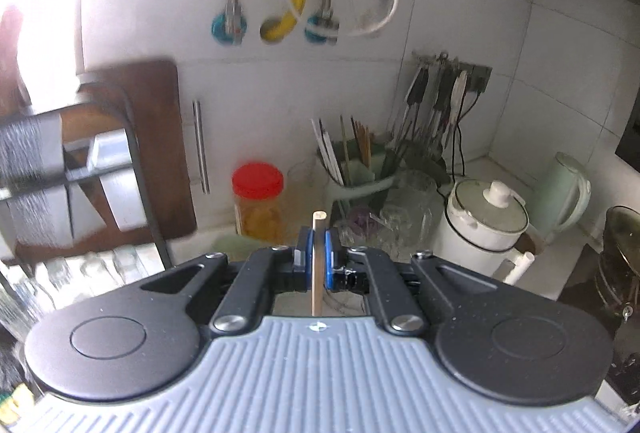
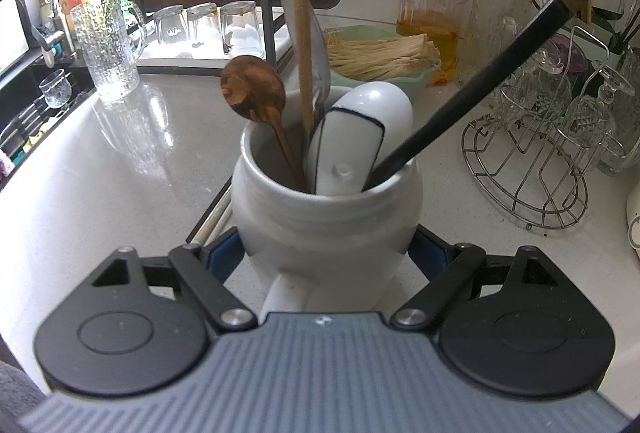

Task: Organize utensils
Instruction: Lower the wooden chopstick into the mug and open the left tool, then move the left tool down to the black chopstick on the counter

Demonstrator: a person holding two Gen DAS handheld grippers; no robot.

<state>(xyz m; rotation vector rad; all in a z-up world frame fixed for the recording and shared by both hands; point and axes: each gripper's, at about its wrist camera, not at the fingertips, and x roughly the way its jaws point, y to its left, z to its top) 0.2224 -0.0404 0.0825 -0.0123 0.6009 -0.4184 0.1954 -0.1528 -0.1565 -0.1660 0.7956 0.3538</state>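
Evidently the left gripper (image 1: 319,253) pinches a light, stiff wooden stick (image 1: 318,265) mid-shaft, while the right gripper (image 2: 326,249) clamps the heavy, slippery, breakable ceramic crock (image 2: 326,209) low around its belly.

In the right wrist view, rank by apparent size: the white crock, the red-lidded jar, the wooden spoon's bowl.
1. white crock, largest, though nearest the camera
2. red-lidded jar
3. wooden spoon's bowl, smallest

Pale speckled countertop (image 2: 120,169); on it white crock (image 2: 324,217), wire glass rack (image 2: 528,169), perhaps green bowl (image 2: 424,73).
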